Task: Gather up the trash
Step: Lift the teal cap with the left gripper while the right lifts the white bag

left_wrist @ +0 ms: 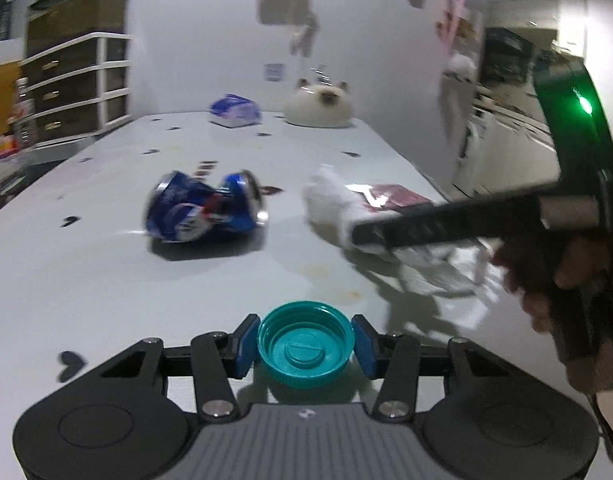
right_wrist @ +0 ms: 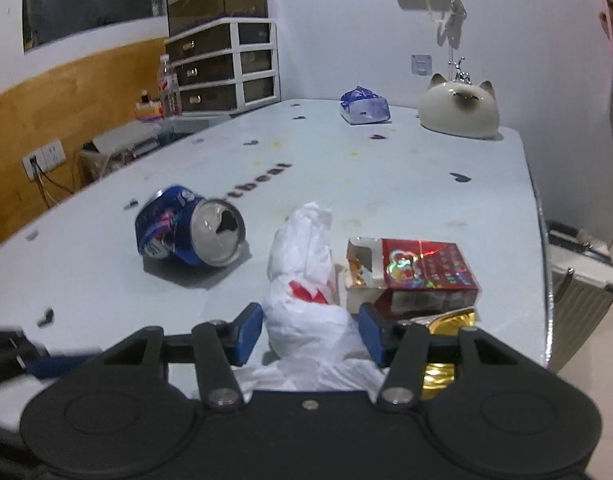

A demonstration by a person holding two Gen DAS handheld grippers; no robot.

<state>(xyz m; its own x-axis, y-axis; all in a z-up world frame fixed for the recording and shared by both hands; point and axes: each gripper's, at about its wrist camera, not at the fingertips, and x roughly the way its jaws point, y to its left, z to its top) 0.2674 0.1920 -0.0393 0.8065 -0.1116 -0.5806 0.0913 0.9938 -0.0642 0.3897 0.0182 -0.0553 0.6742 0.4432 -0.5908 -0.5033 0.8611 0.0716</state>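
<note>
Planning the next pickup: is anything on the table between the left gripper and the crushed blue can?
Nothing visible lies between the left gripper and the crushed blue can, only bare table. But its fingers already hold a teal bottle cap.

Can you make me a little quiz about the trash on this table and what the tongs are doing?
1. True or false: the left tongs grip a teal bottle cap.
2. What sits between the pads of the right tongs? A) the crushed blue can B) the white plastic bag C) the cat figurine
3. Fill in: right beside the white plastic bag lies an opened red ____.

Key: 1 true. 2 B. 3 carton.
</note>
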